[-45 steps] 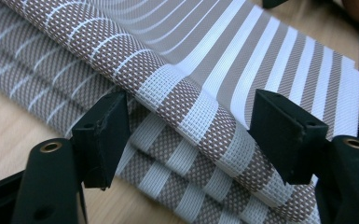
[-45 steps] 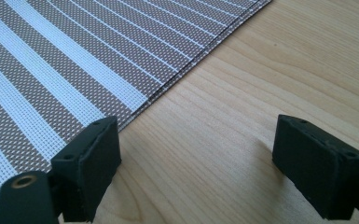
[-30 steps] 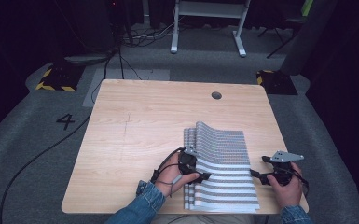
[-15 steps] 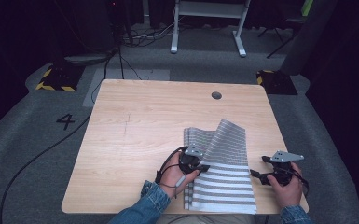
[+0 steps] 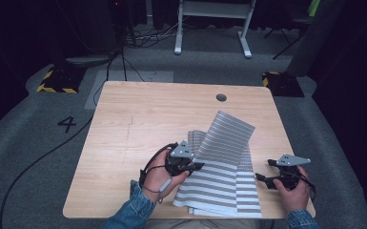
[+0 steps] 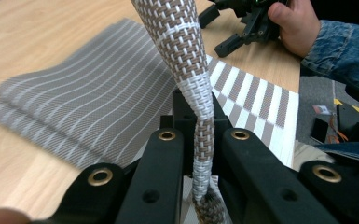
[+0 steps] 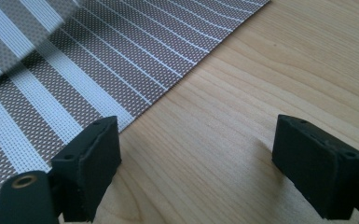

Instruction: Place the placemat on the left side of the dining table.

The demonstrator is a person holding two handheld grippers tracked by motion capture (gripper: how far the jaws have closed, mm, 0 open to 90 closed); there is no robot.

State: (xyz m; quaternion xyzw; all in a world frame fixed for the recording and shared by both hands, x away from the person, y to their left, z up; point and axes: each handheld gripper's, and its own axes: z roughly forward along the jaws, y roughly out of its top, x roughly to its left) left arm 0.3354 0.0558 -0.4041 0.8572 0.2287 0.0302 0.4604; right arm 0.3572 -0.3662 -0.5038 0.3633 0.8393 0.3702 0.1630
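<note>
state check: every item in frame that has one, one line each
striped placemat: flat on the table, its left edge pinched and lifted, flap raised over it
folded mats: stacked flat beside the lifted edge
left gripper: shut on the placemat's edge, jaws have just been closing
right gripper: open, jaws apart over bare wood beside the placemat
table: wooden, cable hole uncovered
</note>
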